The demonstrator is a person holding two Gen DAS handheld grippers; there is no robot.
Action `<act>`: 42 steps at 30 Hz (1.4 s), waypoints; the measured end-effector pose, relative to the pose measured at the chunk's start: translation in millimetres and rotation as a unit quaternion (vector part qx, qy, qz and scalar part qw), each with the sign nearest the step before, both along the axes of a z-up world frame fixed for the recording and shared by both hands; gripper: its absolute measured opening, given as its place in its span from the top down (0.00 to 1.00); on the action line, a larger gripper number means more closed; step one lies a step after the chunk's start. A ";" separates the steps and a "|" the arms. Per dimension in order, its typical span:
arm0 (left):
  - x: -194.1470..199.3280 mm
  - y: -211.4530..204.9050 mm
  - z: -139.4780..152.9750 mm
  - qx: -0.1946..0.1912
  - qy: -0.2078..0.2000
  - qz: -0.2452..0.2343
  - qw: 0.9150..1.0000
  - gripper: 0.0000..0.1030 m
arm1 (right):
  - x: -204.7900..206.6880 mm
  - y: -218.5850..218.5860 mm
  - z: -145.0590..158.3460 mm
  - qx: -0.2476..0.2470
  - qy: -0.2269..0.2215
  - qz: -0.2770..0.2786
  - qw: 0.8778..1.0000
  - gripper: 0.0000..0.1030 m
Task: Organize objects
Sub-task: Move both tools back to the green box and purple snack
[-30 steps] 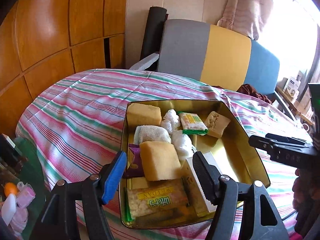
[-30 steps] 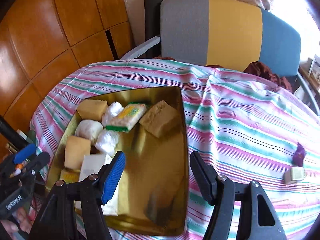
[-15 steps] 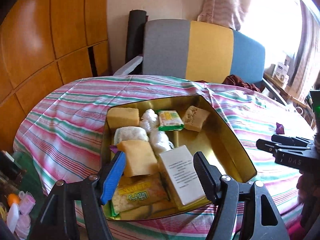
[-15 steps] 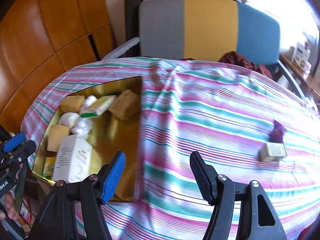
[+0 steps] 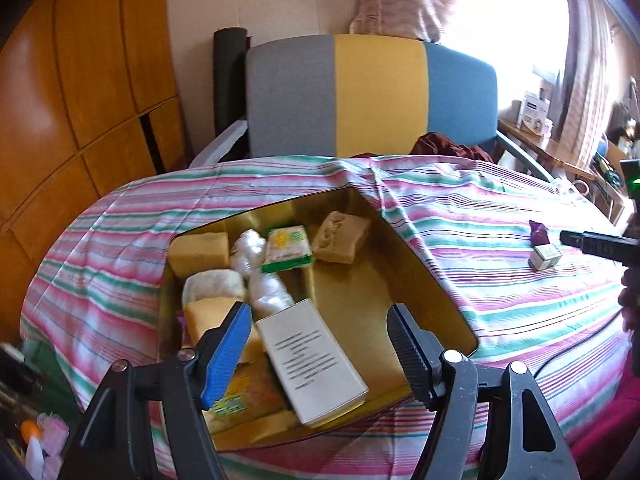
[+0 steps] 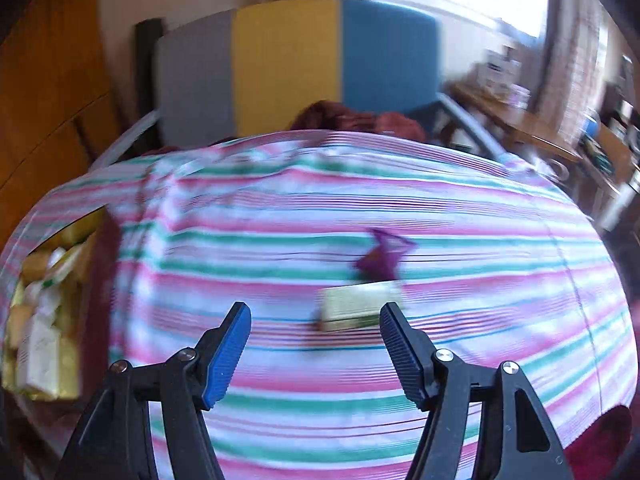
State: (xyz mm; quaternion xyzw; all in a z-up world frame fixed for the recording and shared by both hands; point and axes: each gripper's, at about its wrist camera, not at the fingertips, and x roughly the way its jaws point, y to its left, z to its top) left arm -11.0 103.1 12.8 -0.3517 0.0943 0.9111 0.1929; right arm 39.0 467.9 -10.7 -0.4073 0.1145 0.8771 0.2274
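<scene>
left wrist: looks down over the desk's (image 5: 500,248) near edge, close above the gold tin (image 5: 432,292) | right wrist: same slant, blurred, nearer the small box (image 6: 356,306) | shared: striped cloth, tin, small box, purple wrapper (image 6: 382,258), tricolour chair (image 5: 372,92)

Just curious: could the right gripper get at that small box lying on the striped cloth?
Probably yes. The right gripper is open, the small box lies just ahead of its fingertips, and only the purple wrapper sits behind it.
</scene>
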 end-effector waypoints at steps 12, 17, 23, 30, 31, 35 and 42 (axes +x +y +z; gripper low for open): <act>0.0 68.2 -4.5 -0.024 -0.006 -0.061 0.998 0.31 | 62.6 101.2 -35.3 -0.180 0.048 -0.213 0.959 0.34; -1.6 89.8 -11.9 -0.028 -0.019 -0.081 0.996 0.31 | 55.2 94.2 -41.4 -0.186 0.025 -0.196 0.962 0.34; -4.5 115.3 -15.1 -0.025 -0.032 -0.097 0.994 0.31 | 57.5 96.4 -45.2 -0.194 0.016 -0.200 0.960 0.34; -0.6 164.3 -21.6 -0.041 -0.029 -0.153 0.987 0.31 | 73.5 110.3 -44.2 -0.222 0.046 -0.233 0.946 0.34; -0.5 172.7 -23.3 -0.047 -0.027 -0.159 0.986 0.31 | 74.8 111.2 -43.5 -0.224 0.050 -0.235 0.945 0.34; -0.2 209.3 -29.7 -0.063 -0.024 -0.188 0.980 0.31 | 76.4 112.6 -42.4 -0.235 0.058 -0.231 0.942 0.34; 5.1 256.4 -33.7 -0.072 -0.017 -0.230 0.970 0.31 | 83.7 118.7 -42.0 -0.254 0.077 -0.239 0.934 0.34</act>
